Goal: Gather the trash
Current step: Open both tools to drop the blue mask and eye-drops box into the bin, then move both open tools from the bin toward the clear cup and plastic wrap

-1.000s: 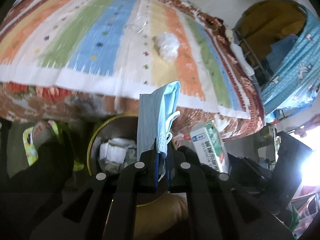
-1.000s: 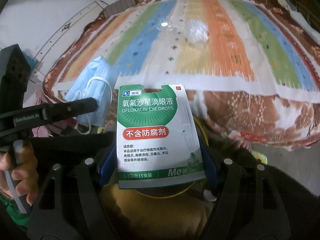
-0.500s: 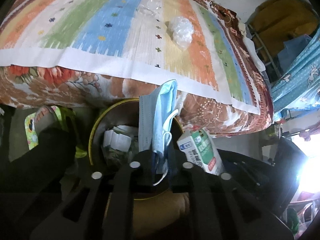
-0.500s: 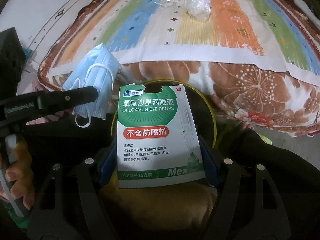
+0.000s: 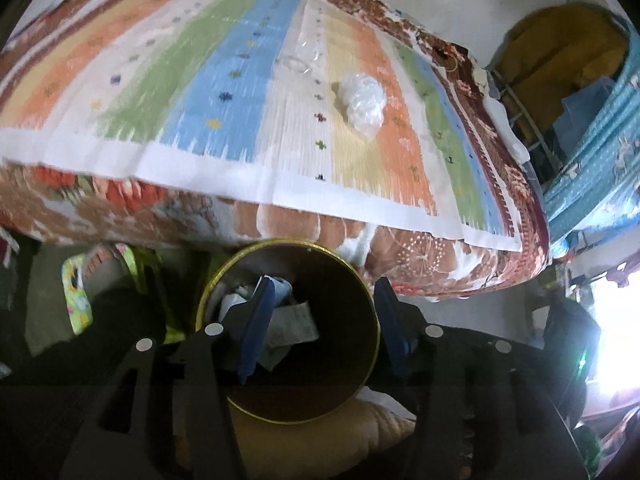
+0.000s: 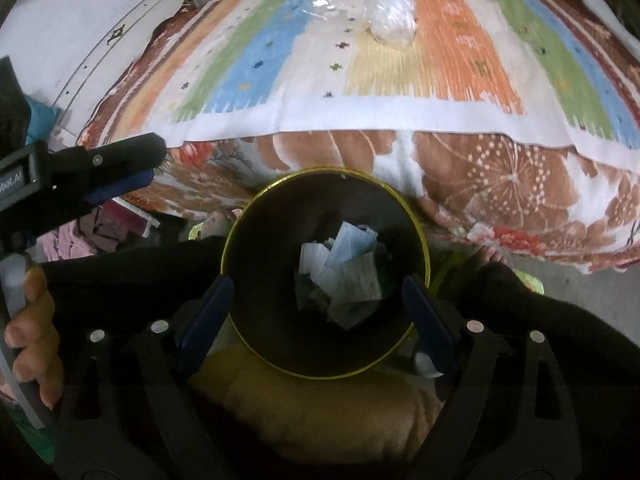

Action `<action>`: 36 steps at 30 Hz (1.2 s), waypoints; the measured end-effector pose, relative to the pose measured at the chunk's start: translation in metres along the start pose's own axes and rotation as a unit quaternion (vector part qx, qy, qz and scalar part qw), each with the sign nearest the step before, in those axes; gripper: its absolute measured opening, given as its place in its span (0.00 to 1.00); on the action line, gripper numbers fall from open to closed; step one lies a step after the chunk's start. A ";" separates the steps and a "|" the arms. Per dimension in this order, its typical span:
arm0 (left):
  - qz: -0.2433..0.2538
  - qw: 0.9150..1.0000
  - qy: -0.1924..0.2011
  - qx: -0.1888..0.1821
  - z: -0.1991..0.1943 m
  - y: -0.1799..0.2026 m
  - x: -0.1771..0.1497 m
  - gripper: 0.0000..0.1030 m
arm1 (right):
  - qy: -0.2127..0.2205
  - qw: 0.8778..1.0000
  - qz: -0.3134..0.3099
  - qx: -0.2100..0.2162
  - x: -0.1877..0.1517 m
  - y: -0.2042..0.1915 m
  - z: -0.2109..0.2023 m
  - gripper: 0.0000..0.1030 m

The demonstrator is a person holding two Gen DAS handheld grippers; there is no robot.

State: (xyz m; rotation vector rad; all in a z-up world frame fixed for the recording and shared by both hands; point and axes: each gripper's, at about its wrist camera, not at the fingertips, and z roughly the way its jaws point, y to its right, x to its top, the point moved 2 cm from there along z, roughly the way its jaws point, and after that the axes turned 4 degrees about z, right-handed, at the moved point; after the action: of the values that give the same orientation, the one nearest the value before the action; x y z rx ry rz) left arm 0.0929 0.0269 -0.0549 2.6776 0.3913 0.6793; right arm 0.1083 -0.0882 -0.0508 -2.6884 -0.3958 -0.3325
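Note:
A dark round bin (image 6: 225, 256) with a yellow rim stands on the floor against the bed, right under both grippers. A blue face mask (image 6: 354, 242) lies in it on top of crumpled papers (image 6: 356, 290). My right gripper (image 6: 318, 318) hangs over the bin (image 5: 202, 300), its jaws opening with nothing between them. My left gripper (image 5: 324, 328) is over the bin too, its jaws also opening and empty; it shows from the side (image 6: 148, 164) in the right wrist view. On the striped bedspread lie a white crumpled plastic ball (image 5: 364, 100) (image 6: 392, 16) and a clear wrapper (image 5: 300, 58) (image 6: 320, 4).
The bed's floral edge (image 6: 500, 184) rises just behind the bin. A foot in a green sandal (image 5: 100, 276) stands left of the bin. A yellow cushion (image 6: 312, 412) lies in front. A rack with blue cloth (image 5: 592, 120) is at the right. A hand (image 6: 32, 340) holds the left gripper's handle.
Both grippers opened. The blue mask left the left gripper and the green eye-drops box left the right one; the mask now lies in the bin.

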 end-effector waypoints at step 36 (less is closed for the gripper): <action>0.179 0.967 0.086 0.160 0.002 0.008 0.112 0.94 | 0.080 0.996 -0.015 -0.033 0.125 0.016 -0.039 0.91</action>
State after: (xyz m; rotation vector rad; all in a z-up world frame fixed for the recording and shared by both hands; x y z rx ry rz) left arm 0.1904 0.0576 -0.0078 3.0440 0.0562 1.0374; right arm 0.2231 -0.0907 0.0144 -2.6969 -0.3844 -0.5761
